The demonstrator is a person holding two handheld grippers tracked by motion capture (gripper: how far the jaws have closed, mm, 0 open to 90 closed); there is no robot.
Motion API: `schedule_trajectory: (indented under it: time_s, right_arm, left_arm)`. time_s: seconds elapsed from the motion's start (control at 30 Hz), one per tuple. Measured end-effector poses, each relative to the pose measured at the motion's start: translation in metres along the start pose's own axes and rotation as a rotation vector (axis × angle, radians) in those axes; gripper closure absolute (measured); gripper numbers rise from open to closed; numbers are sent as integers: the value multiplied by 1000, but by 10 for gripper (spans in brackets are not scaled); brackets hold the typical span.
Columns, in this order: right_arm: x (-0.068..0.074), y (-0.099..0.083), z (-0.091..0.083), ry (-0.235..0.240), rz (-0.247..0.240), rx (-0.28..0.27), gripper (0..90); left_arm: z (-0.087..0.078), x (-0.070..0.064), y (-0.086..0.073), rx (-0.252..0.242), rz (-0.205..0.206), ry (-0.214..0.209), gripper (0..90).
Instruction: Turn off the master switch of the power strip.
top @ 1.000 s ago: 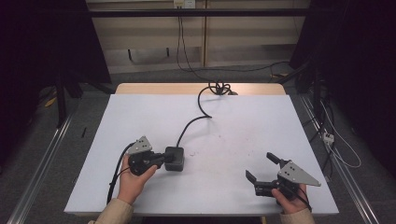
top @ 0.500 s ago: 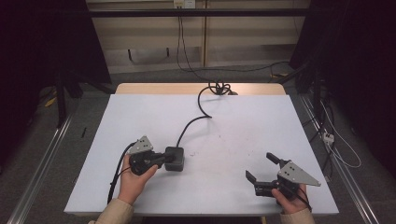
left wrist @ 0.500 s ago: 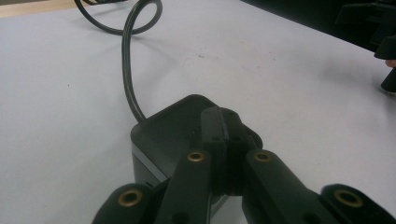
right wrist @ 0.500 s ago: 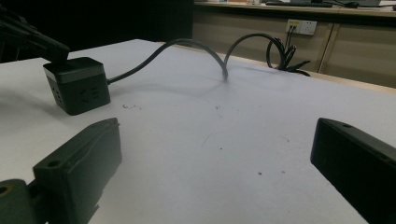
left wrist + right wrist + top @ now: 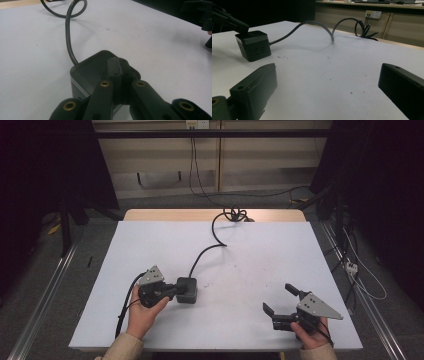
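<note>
On the white table (image 5: 250, 250), the left gripper (image 5: 172, 291), clenched, presses the socket cube (image 5: 186, 290), which its stiff cable (image 5: 202, 254) might tip; the right gripper (image 5: 280, 302) waits released.

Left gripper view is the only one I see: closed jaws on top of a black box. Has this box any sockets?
Observer: Yes, the power cube shows socket holes on its side face, in the right gripper view.
Operator: Is the right gripper open?
Observer: Yes, the right gripper has its jaws wide apart, holding nothing.
Operator: Where ends the cable?
Observer: The cable runs to a coil at the table's far edge.
</note>
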State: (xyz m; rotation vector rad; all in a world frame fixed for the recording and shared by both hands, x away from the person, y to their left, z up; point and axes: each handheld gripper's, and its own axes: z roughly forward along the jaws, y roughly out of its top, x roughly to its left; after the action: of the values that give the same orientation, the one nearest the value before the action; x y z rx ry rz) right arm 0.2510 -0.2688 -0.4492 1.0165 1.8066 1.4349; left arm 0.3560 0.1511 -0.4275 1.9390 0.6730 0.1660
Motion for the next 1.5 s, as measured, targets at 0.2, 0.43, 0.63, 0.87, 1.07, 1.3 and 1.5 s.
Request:
schedule_trajectory:
  time_s: [0.2, 0.43, 0.63, 0.87, 1.07, 1.3, 1.5]
  right_arm:
    - [0, 0, 0, 1, -2, 1, 15]
    - [0, 0, 0, -2, 0, 0, 15]
    - [1, 0, 0, 0, -2, 1, 15]
    - [1, 0, 0, -1, -2, 1, 15]
    - [0, 0, 0, -4, 0, 0, 15]
    - [0, 0, 0, -5, 0, 1, 15]
    - [0, 0, 0, -5, 2, -1, 15]
  left_arm:
    - [0, 0, 0, 2, 1, 3, 900]
    - [0, -1, 0, 4, -4, 7, 900]
    - [0, -2, 1, 10, 1, 18, 900]
    - [0, -2, 1, 10, 10, 18, 900]
    - [0, -2, 1, 9, 10, 16, 900]
    - [0, -2, 1, 10, 4, 14, 900]
    - [0, -4, 2, 16, 16, 26, 900]
